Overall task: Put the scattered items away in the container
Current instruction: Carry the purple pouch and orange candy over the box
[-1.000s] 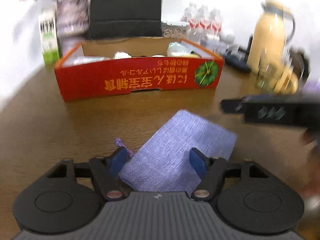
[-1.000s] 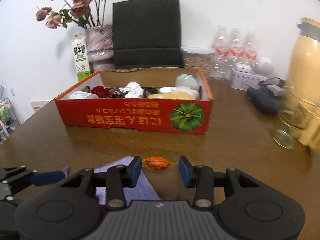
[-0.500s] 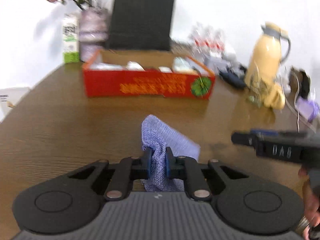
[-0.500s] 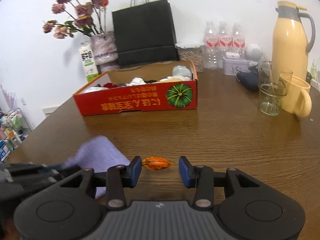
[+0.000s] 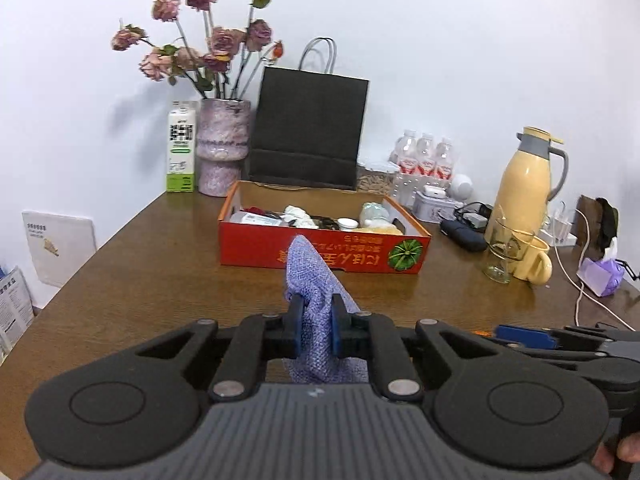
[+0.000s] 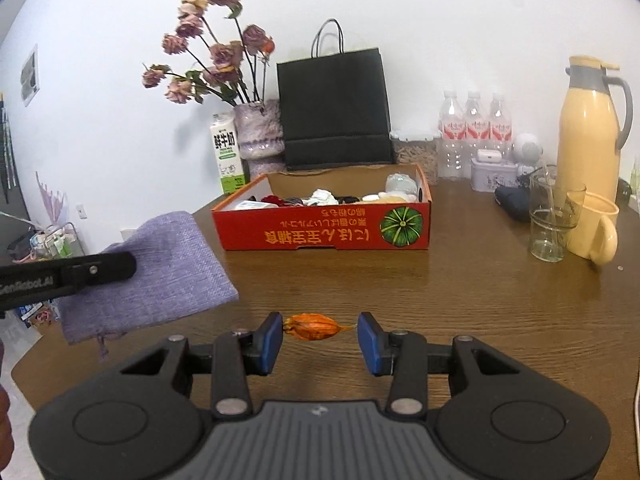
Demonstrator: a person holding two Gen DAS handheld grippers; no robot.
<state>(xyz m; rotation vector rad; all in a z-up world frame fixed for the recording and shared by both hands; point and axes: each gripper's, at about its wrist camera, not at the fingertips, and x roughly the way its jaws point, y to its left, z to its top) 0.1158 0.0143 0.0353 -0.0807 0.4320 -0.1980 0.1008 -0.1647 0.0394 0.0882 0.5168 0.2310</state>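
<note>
My left gripper (image 5: 316,312) is shut on a purple woven pouch (image 5: 308,272), which stands up out of the jaws, clear of the table. In the right wrist view the pouch (image 6: 168,272) hangs at the left from that gripper's black finger (image 6: 96,268). My right gripper (image 6: 318,330) is shut on a small orange dried pod (image 6: 314,327), pinched end to end between the blue pads above the table. The red cardboard box (image 5: 320,256) (image 6: 320,236) sits further back on the table, with several small items inside. My right gripper's blue pad (image 5: 520,336) shows low right in the left wrist view.
Behind the box stand a black paper bag (image 6: 334,108), a vase of dried flowers (image 5: 222,148), a milk carton (image 5: 181,148) and water bottles (image 6: 474,128). To the right are a yellow jug (image 6: 588,132), a glass (image 6: 552,220), a yellow mug (image 6: 596,228) and a white cable (image 5: 580,280).
My left gripper closed on the pouch and lifted it off the table. Both grippers drew back from the box and rose; the right one kept the pod.
</note>
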